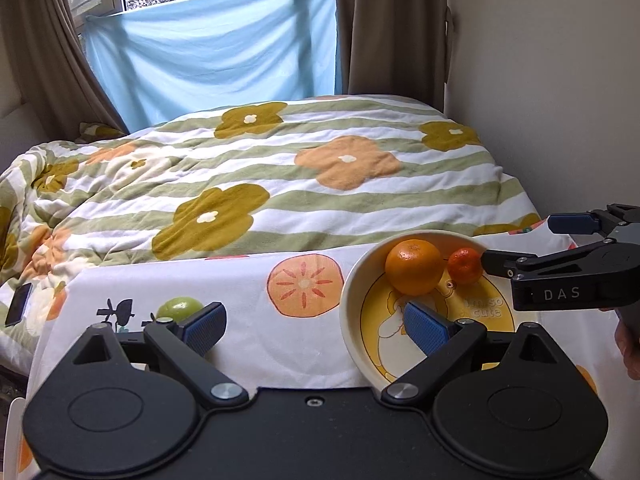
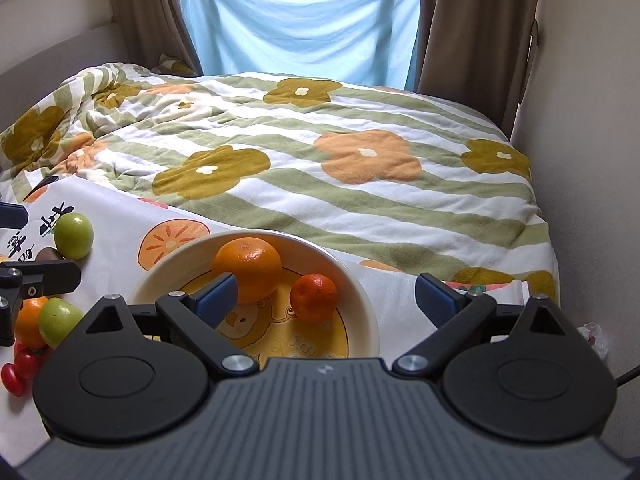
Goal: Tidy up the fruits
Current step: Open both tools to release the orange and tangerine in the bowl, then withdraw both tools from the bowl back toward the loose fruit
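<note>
1. Behind my work surface a flowered quilt (image 2: pixel 340 148) covers the bed; the printed cloth (image 2: pixel 120 216) fills the lower frame.
2. My right gripper (image 2: pixel 326 296) stands wide apart, empty, over the bowl (image 2: pixel 360 292) at lower centre, so I judge the mandarin (image 2: pixel 313 297) was placed beside the large orange (image 2: pixel 247 271).
3. My left gripper (image 1: pixel 314 330) is spread and empty; green apples (image 2: pixel 73 236) wait at lower left.
</note>
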